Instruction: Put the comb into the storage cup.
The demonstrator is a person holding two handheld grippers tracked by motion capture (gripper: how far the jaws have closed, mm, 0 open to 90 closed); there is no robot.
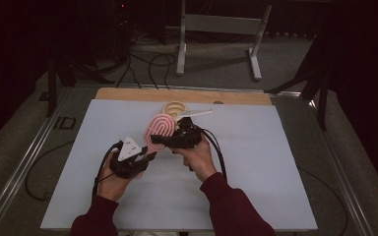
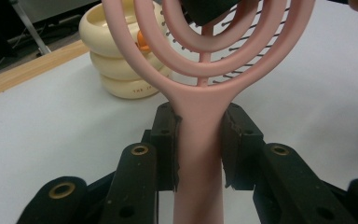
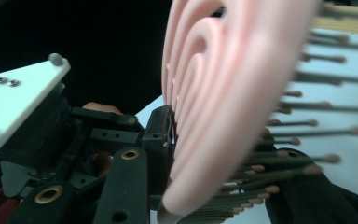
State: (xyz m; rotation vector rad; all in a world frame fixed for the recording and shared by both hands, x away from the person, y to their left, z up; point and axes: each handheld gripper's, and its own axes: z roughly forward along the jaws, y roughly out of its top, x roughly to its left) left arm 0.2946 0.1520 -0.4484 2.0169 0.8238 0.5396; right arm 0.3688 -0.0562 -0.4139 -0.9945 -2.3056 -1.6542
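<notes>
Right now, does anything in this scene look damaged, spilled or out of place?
Nothing is spilled or broken. One oddity: the pink brush is held off the table by both grippers at once. The left gripper clamps its handle and the right gripper is shut on its head. The cream ringed pot behind stands upright.

One pink hairbrush (image 1: pixel 160 129), one cream ringed holder (image 1: pixel 174 108), two claws.
</notes>
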